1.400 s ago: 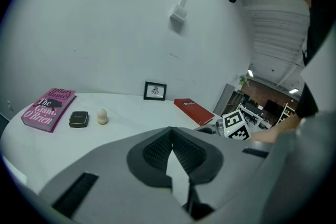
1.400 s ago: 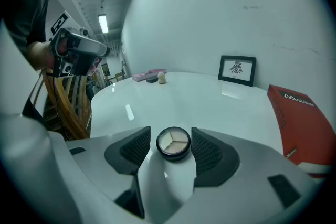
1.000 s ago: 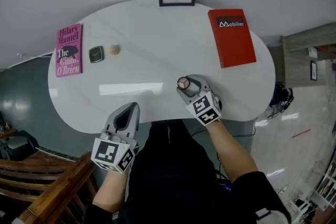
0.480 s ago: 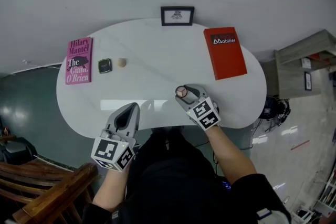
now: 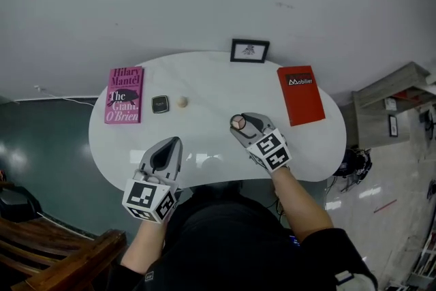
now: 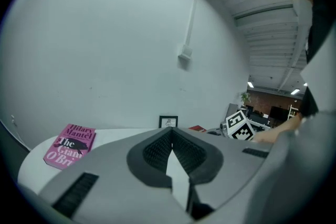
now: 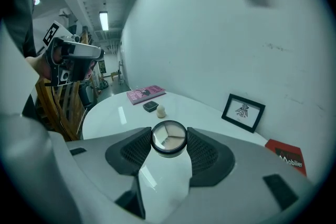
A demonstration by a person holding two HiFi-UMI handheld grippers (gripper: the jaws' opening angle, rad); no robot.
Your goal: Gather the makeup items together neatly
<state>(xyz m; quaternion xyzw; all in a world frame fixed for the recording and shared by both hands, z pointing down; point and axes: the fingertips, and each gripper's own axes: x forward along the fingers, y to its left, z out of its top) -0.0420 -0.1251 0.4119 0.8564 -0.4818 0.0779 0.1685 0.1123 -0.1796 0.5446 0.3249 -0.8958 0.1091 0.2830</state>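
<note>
Compact [image 7: 168,138] sits clamped between jaws of the right tongs [image 5: 238,123].

White bench [image 5: 211,82] with pink book [image 5: 125,104], red book [image 5: 300,95], black square case [image 5: 160,104], beige sponge [image 5: 182,101], black-framed picture [image 5: 249,51], and black-rimmed round compact [image 7: 168,138] of beige and pink powders.

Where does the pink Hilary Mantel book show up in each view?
Head view: pink book, left of centre, lying flat.
Left gripper view: pink book, lower left, partly cut off.
Right gripper view: pink book, small, left of centre.
Shared landmark: the framed picture, also upright in the left gripper view and the right gripper view.
</note>
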